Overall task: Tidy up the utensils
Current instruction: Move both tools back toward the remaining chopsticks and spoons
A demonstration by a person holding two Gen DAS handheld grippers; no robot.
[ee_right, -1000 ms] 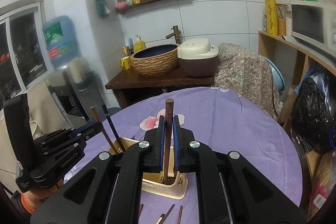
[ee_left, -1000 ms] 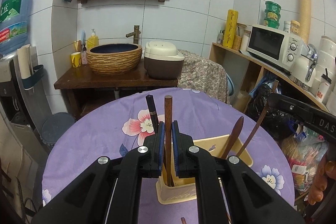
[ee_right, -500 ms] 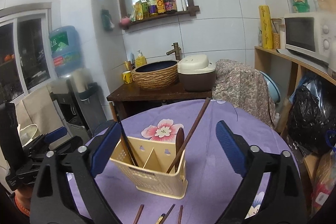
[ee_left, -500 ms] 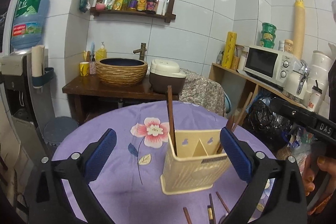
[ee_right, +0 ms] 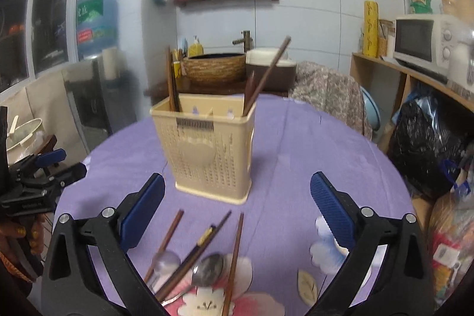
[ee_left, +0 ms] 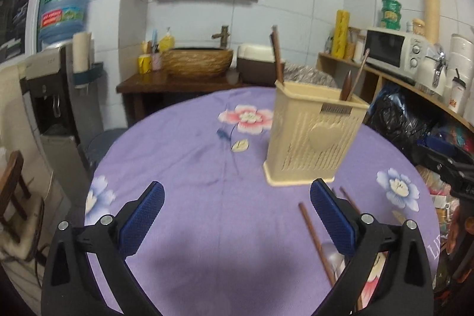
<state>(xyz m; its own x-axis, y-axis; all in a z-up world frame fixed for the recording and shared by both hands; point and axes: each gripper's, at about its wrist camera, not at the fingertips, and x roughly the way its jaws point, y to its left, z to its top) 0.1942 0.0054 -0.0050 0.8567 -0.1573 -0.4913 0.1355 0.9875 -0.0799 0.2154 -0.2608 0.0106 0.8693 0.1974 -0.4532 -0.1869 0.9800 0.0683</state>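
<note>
A cream plastic utensil caddy (ee_left: 314, 138) (ee_right: 213, 150) stands on the purple flowered tablecloth (ee_left: 207, 168). Brown chopsticks (ee_left: 277, 58) (ee_right: 266, 73) lean inside it, some at each end. More loose chopsticks (ee_right: 234, 253) (ee_left: 311, 233) and a metal spoon (ee_right: 207, 271) lie on the cloth in front of the caddy. My left gripper (ee_left: 237, 194) is open and empty, short of the caddy and left of it. My right gripper (ee_right: 237, 185) is open and empty too, with the loose utensils lying between its fingers. In the right wrist view the left gripper (ee_right: 38, 168) shows at the left edge.
Behind the round table are a wooden stand with a woven basin (ee_left: 197, 61) and a rice cooker (ee_right: 269, 64). A shelf with a microwave (ee_left: 394, 49) and black bags (ee_right: 426, 144) runs along the right. A water dispenser (ee_left: 62, 96) stands left.
Both grippers, shut on chopsticks over the caddy a second ago, have opened and let them drop in. Both have since pulled back and down toward the table's near side.
</note>
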